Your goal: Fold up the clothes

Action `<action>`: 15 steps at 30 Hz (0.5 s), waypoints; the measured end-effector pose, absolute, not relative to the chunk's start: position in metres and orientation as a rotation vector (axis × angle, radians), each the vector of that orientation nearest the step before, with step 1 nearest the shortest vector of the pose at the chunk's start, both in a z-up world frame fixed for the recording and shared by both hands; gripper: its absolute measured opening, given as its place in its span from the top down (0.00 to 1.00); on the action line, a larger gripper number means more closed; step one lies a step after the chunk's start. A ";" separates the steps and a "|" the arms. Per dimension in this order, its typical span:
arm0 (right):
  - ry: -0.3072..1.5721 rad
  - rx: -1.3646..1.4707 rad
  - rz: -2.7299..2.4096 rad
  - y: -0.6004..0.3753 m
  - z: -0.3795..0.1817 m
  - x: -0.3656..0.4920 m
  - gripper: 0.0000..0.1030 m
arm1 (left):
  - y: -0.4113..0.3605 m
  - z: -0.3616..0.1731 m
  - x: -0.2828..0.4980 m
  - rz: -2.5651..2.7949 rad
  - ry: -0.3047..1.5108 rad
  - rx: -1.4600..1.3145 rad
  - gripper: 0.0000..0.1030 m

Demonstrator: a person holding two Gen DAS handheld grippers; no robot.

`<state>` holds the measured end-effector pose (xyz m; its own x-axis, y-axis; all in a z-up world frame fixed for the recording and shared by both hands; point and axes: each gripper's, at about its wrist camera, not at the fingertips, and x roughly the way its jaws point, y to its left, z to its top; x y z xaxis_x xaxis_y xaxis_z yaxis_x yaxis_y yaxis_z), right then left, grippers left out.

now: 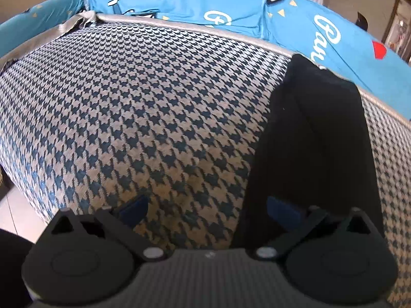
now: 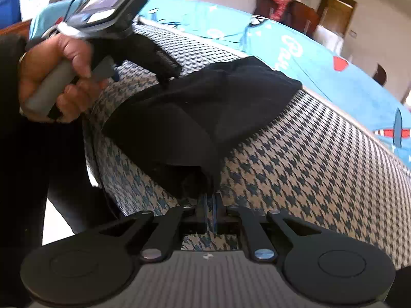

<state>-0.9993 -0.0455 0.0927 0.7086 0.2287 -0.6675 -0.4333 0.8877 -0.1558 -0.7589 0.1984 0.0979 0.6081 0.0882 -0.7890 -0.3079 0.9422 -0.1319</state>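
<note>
A black garment [image 2: 200, 107] lies folded on the houndstooth mat [image 2: 308, 159], with its near corner pulled toward the mat's front edge. My right gripper [image 2: 209, 200] is shut on that corner. In the left wrist view the same black garment [image 1: 313, 138] runs up the right side. My left gripper [image 1: 208, 209] hovers open over the houndstooth mat [image 1: 143, 118], its right blue pad [image 1: 281, 209] over the garment's edge and nothing held between its pads. In the right wrist view a hand [image 2: 51, 77] holds the left gripper's handle above the garment's far left end.
A blue printed bedsheet [image 1: 334, 33] lies under and beyond the mat. A grey satin border [image 1: 179, 24] edges the mat's far side. Dark wooden chairs [image 2: 287, 7] and a doorway [image 2: 336, 12] stand behind the bed. Pale floor [image 1: 18, 213] shows at the lower left.
</note>
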 end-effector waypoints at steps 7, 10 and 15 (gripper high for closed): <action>0.690 -0.191 0.483 -0.042 0.108 -0.991 0.94 | 0.207 0.109 -0.764 0.257 0.835 -0.312 0.00; 0.730 -0.138 0.574 -0.033 0.106 -0.982 0.94 | 0.212 0.114 -0.766 0.260 0.817 -0.328 0.00; 0.759 -0.238 0.610 -0.008 0.089 -0.974 0.94 | 0.219 0.122 -0.767 0.260 0.801 -0.348 0.00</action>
<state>-0.9745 -0.0075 0.0891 0.5642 0.4301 -0.7048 -0.5958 0.8031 0.0131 -0.7674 0.2195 0.1225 0.6693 0.0956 -0.7368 -0.3557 0.9119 -0.2048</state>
